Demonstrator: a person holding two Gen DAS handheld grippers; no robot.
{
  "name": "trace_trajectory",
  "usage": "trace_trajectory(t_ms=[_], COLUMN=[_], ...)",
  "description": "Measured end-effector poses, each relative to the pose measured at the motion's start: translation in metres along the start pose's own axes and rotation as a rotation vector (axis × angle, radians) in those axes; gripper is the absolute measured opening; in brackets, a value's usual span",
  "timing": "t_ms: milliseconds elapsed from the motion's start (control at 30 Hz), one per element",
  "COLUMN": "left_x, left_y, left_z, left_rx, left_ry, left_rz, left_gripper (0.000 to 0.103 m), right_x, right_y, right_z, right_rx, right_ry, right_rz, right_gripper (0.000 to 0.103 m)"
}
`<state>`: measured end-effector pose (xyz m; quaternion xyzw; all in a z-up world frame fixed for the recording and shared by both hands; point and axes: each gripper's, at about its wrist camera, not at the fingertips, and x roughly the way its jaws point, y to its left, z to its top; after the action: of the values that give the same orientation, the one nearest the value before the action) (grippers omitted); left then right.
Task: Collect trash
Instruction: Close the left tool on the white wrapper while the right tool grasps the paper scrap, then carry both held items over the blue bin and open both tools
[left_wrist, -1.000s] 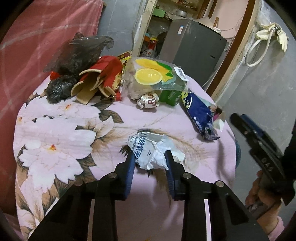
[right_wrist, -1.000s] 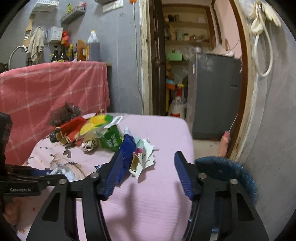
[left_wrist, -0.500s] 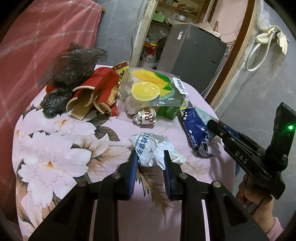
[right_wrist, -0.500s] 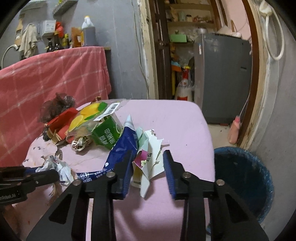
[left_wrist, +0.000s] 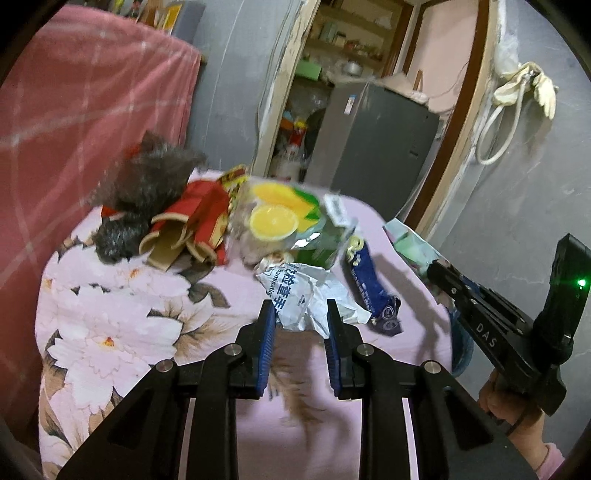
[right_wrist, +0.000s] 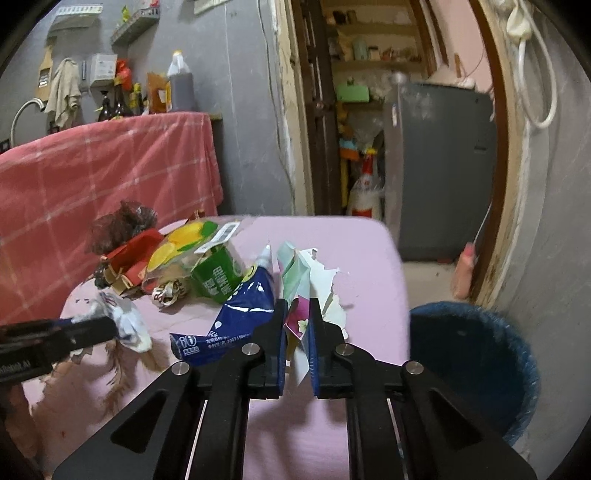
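My left gripper (left_wrist: 300, 314) is shut on a crumpled white wrapper (left_wrist: 299, 291) and holds it just above the flowered pink tablecloth (left_wrist: 110, 317). My right gripper (right_wrist: 297, 308) is shut on torn pale-green and white paper packaging (right_wrist: 301, 273) near the table's right side. A blue pouch (right_wrist: 240, 314) lies just left of the right gripper, and also shows in the left wrist view (left_wrist: 369, 288). A blue trash bin (right_wrist: 476, 362) stands on the floor right of the table.
At the back of the table lie a lemon-print bag (left_wrist: 280, 218), a green carton (right_wrist: 216, 275), red cardboard (left_wrist: 192, 225), a dark plastic bag (left_wrist: 147, 177) and a small crumpled wrapper (right_wrist: 168, 291). A grey cabinet (right_wrist: 439, 166) stands behind.
Both grippers have closed: the left on the white wrapper, which has lifted slightly, the right on the torn paper packaging. The right gripper moved in toward the table.
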<state>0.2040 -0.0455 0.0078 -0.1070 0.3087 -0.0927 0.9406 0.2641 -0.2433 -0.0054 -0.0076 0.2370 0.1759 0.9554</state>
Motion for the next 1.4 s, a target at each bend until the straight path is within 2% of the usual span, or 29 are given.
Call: trace_trajectory(t_ms=[167, 367, 633, 767, 1000, 1200, 1400], left_x=[-0.004, 0.016, 0.070, 0.105, 0.167, 0.200, 0.201], left_y=[-0.025, -0.076, -0.158, -0.189, -0.224, -0.223, -0.219], left_z=[0.004, 0.020, 0.034, 0.032, 0.017, 0.003, 0.000], left_rx=[0.021, 0.042, 0.061, 0.075, 0.122, 0.142, 0.142], left_ry=[-0.069, -0.095, -0.108, -0.082, 0.060, 0.173, 0.175], left_rz=[-0.026, -0.099, -0.187, -0.194, -0.151, -0.114, -0.129], left_gripper=[0.021, 0.021, 0.021, 0.021, 0.022, 0.022, 0.029], right_x=[-0.025, -0.048, -0.059, -0.060, -0.051, -0.033, -0.023], right_y=[-0.012, -0.047, -0.115, -0.149, -0.191, -0.210, -0.214], right_z=[0.008, 0.014, 0.007, -0.013, -0.037, -0.055, -0.059], right_rx=[0.004, 0.038, 0.073, 0.129, 0.216, 0.277, 0.294], right_ry=[-0.090, -0.157, -0.154, -0.129, -0.047, 0.051, 0.094], right_rz=[-0.036, -0.098, -0.195, -0.223, -0.237, -0.209, -0.194], right_gripper=[0.008, 0.008, 0.008, 0.008, 0.008, 0.009, 0.012])
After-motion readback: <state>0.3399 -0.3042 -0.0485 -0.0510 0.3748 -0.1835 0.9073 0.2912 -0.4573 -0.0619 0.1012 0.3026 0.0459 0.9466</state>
